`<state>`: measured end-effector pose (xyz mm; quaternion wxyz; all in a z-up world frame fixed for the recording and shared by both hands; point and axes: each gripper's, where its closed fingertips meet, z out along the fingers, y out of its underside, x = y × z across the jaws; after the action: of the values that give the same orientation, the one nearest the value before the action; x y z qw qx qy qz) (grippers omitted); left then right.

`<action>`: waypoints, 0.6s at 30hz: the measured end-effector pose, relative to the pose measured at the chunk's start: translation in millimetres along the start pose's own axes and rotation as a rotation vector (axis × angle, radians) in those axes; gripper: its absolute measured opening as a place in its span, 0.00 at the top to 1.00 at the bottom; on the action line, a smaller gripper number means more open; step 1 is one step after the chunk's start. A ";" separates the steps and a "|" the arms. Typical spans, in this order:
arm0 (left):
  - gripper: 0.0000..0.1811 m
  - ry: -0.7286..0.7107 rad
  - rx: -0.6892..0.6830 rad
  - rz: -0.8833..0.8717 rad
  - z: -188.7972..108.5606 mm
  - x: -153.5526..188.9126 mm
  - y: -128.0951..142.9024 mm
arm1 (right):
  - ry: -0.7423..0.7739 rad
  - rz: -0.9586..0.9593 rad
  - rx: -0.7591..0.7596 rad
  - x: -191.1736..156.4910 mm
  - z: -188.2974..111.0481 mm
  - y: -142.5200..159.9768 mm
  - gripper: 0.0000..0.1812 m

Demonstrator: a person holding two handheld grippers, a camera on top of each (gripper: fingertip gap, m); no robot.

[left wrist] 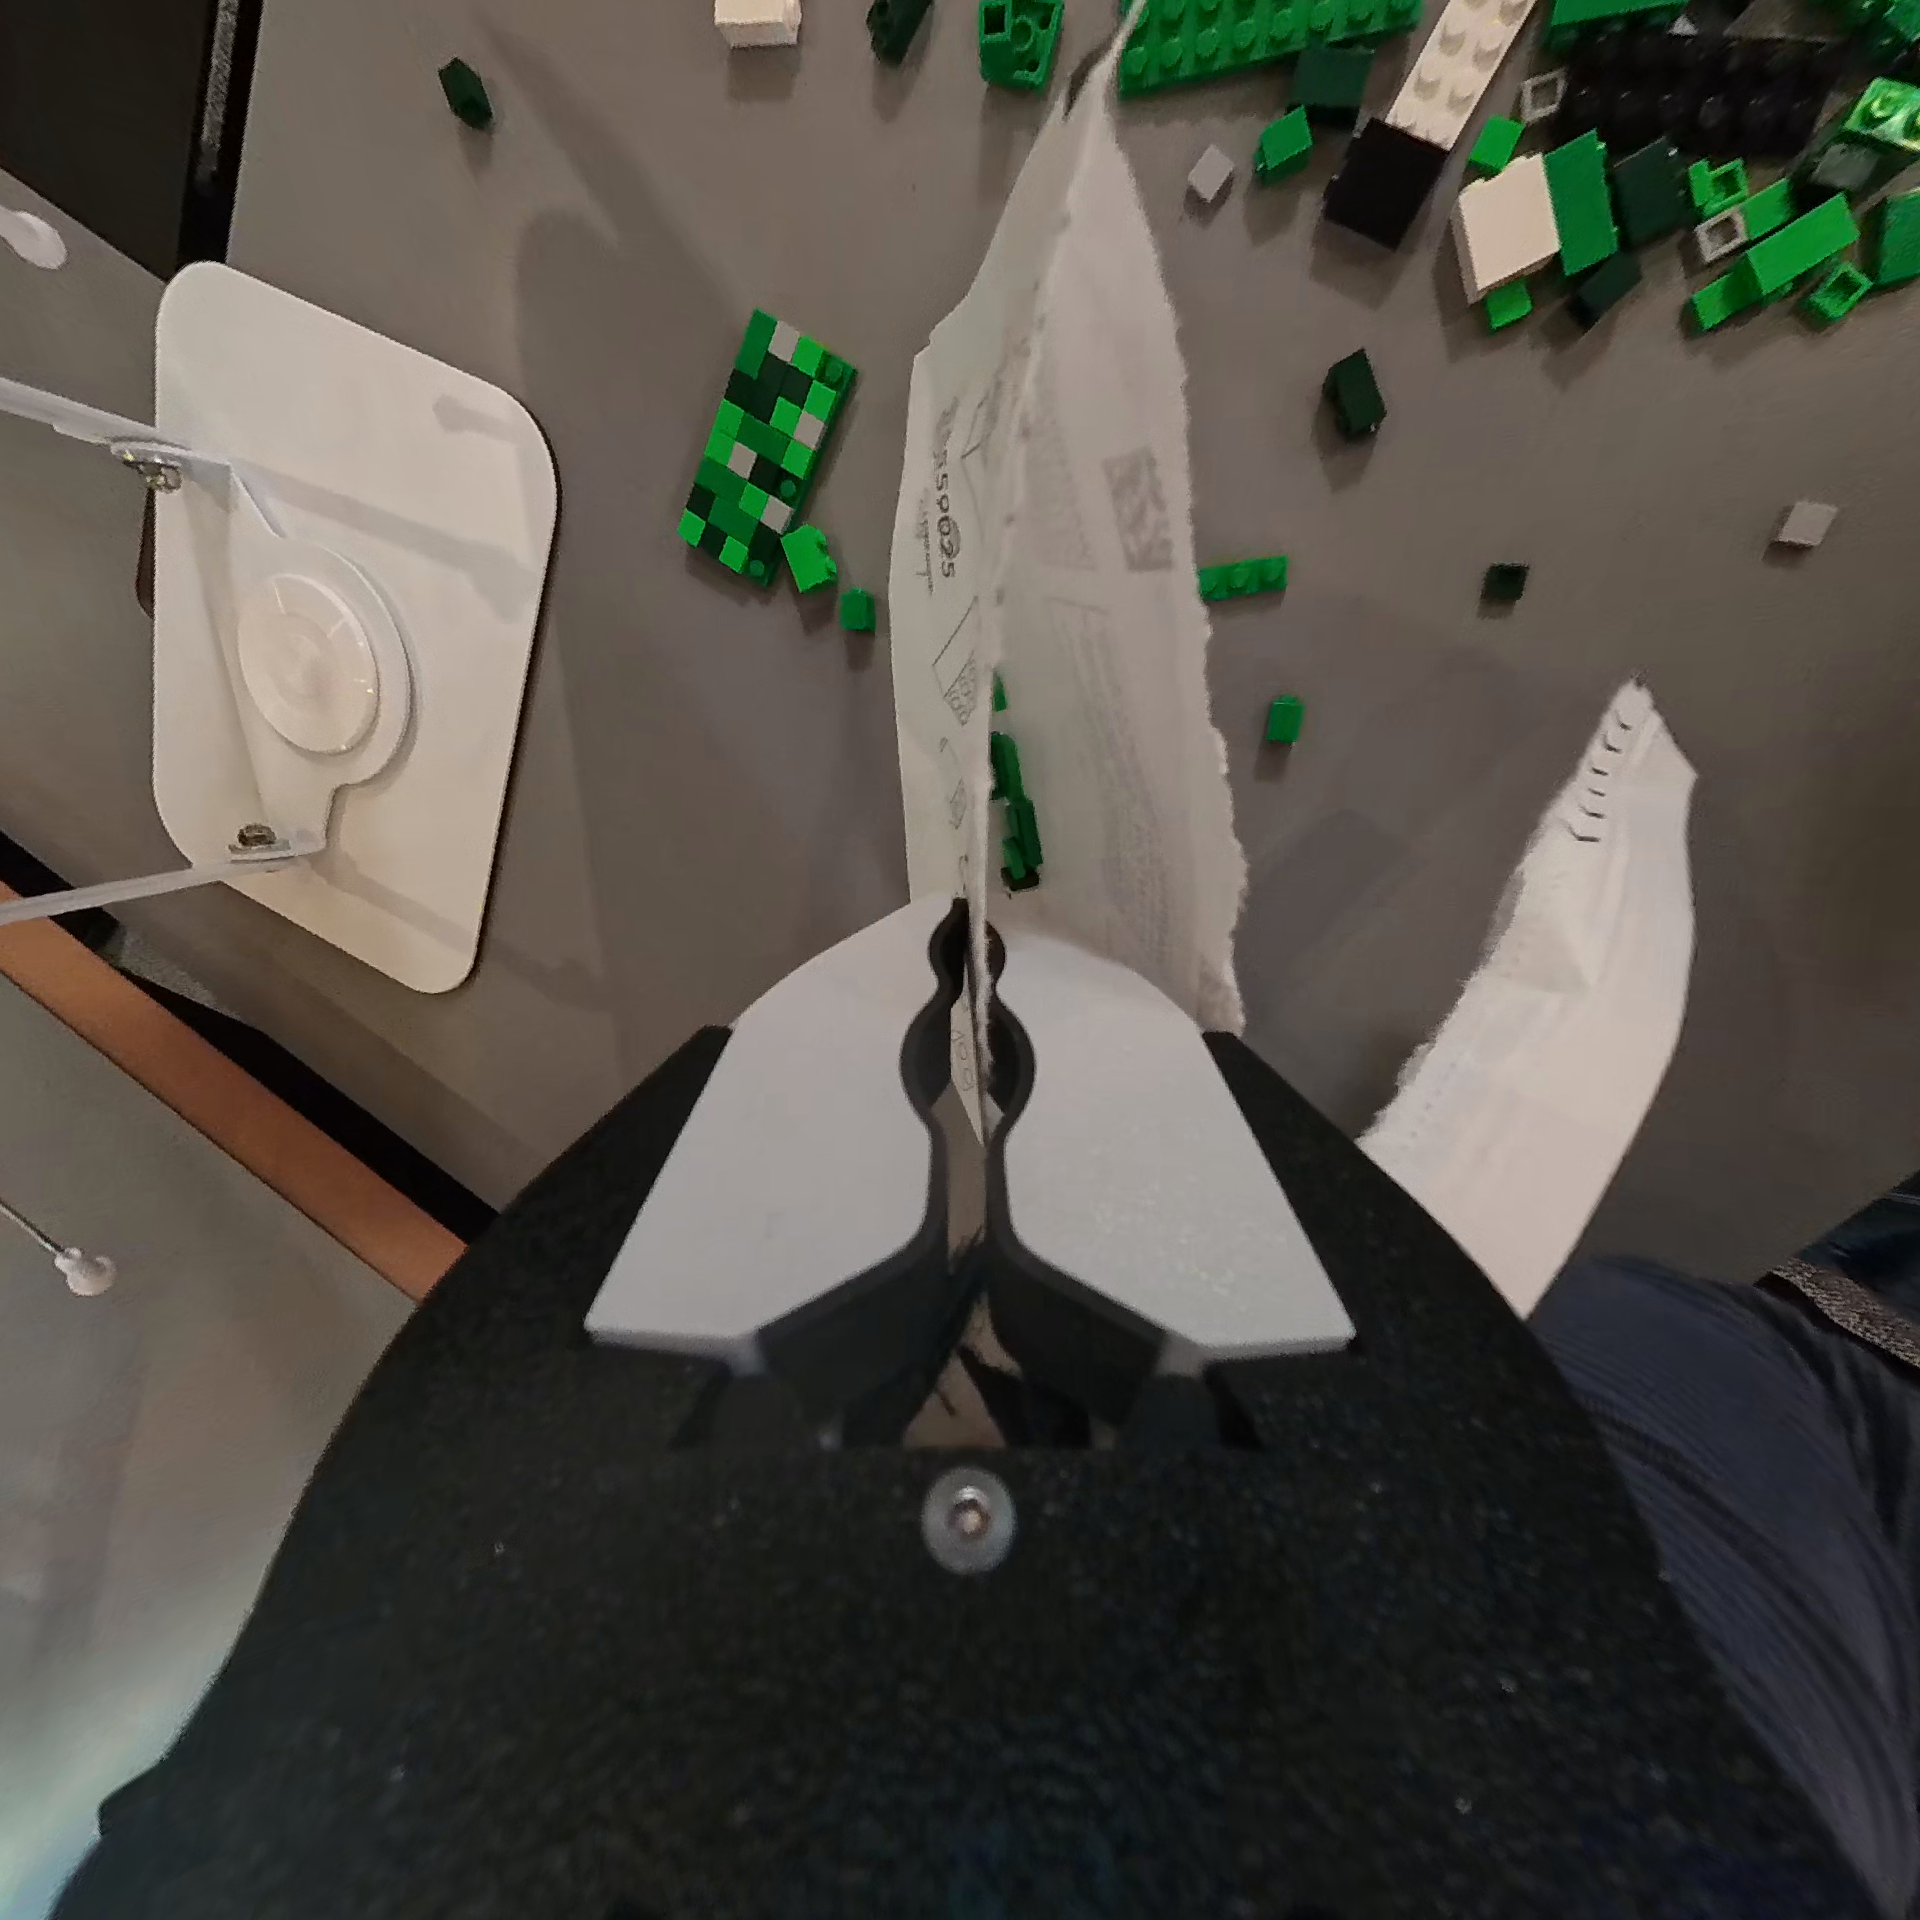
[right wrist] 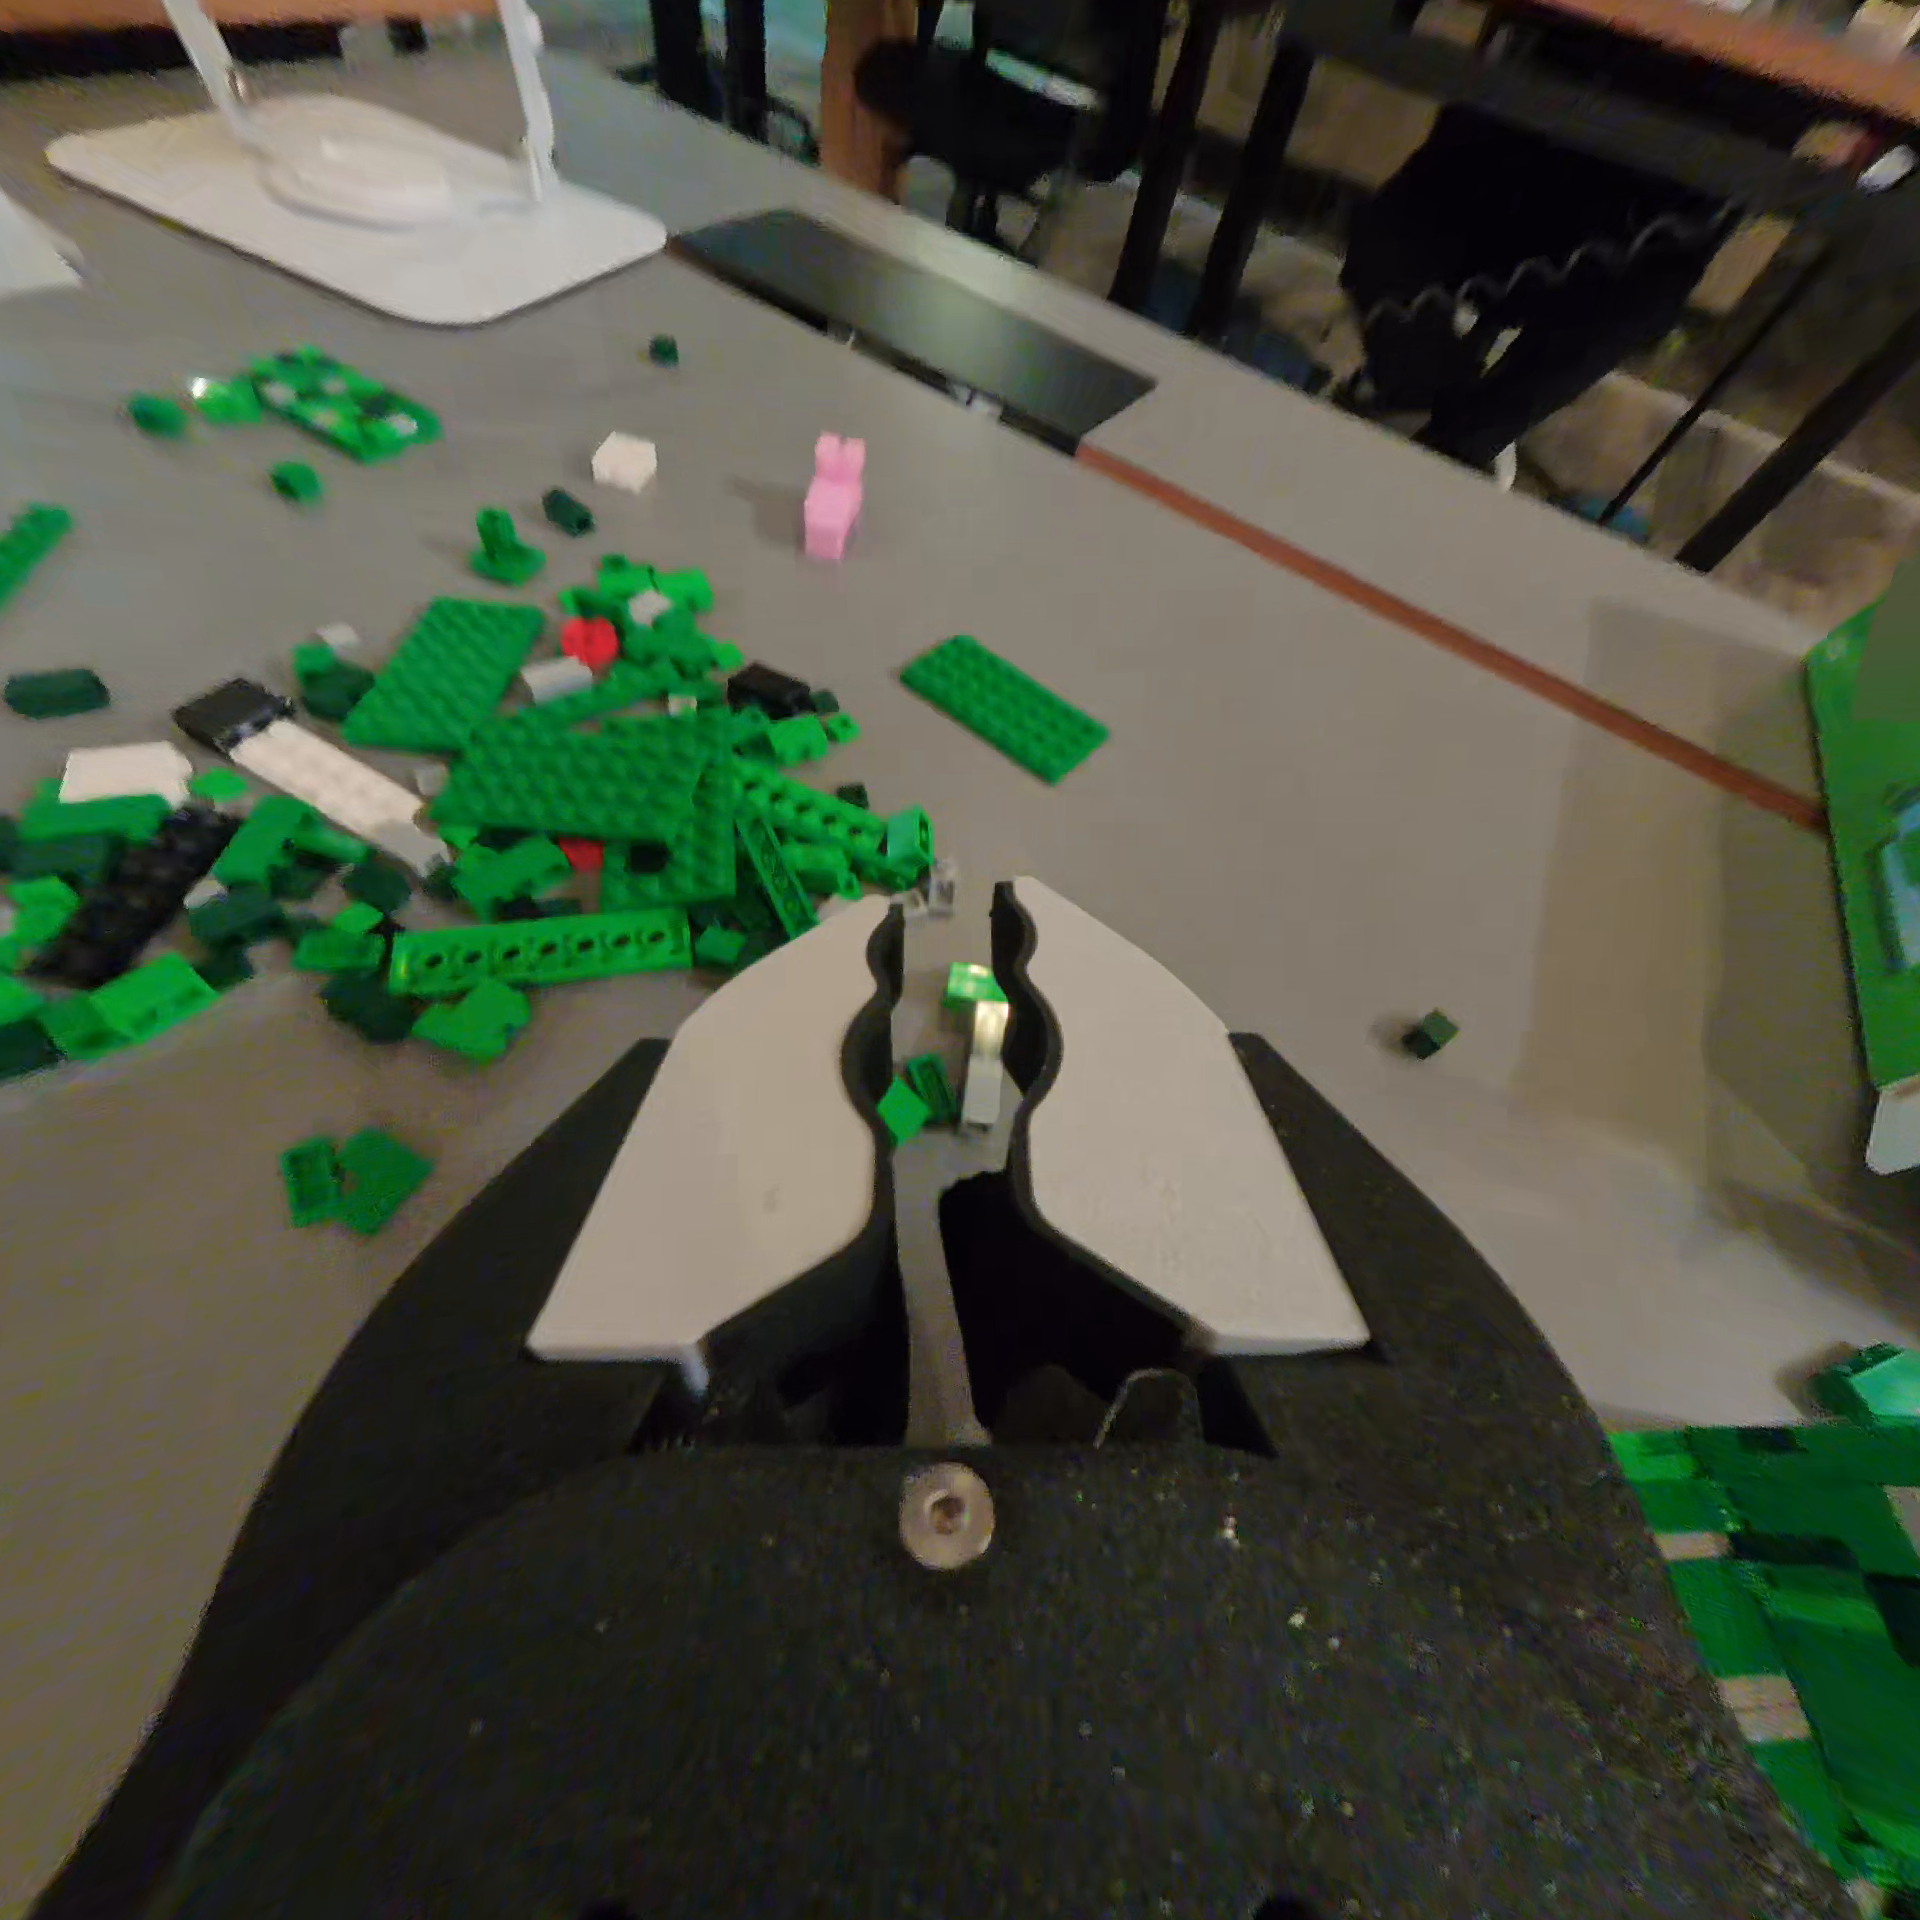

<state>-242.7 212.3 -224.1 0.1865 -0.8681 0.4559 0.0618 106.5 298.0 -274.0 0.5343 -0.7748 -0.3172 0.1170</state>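
Note:
My left gripper (left wrist: 971,920) is shut on the lower edge of a torn white paper bag (left wrist: 1101,582), which stands up from the jaws over the grey table (left wrist: 644,831). A second piece of white paper (left wrist: 1538,987) lies to its right. A green checkered brick assembly (left wrist: 774,447) lies left of the bag. My right gripper (right wrist: 948,904) is open by a narrow gap and holds nothing. It hovers over the table, with a few small green and grey bricks (right wrist: 977,997) showing between its fingers. A pile of green, black and white bricks (right wrist: 582,779) lies to its left.
A white stand base (left wrist: 343,623) sits at the table's left and shows far left in the right wrist view (right wrist: 364,208). A pink brick figure (right wrist: 834,499) and a green plate (right wrist: 1003,707) lie beyond the pile. A green box (right wrist: 1860,831) stands at the right. There is about 35 cm between the tips of the two grippers. Between my left fingertips and the green checkered brick assembly (left wrist: 774,447) there is roughly 15 cm. The right camera catches it too, in the right wrist view (right wrist: 332,402).

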 end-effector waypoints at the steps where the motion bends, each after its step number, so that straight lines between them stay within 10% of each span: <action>1: 1.00 0.001 0.000 0.004 0.0 0.6 -0.7 | -0.025 0.004 -0.024 -0.4 -0.3 5.0 0.91; 18: 1.00 -0.002 -0.011 0.014 1.3 1.8 -2.6 | 0.029 0.112 -0.170 41.2 -19.2 44.7 0.92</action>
<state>-239.5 212.7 -225.0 0.1816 -0.8660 0.4612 0.0667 164.7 298.7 -300.1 0.4639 -0.8355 -0.2741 0.1081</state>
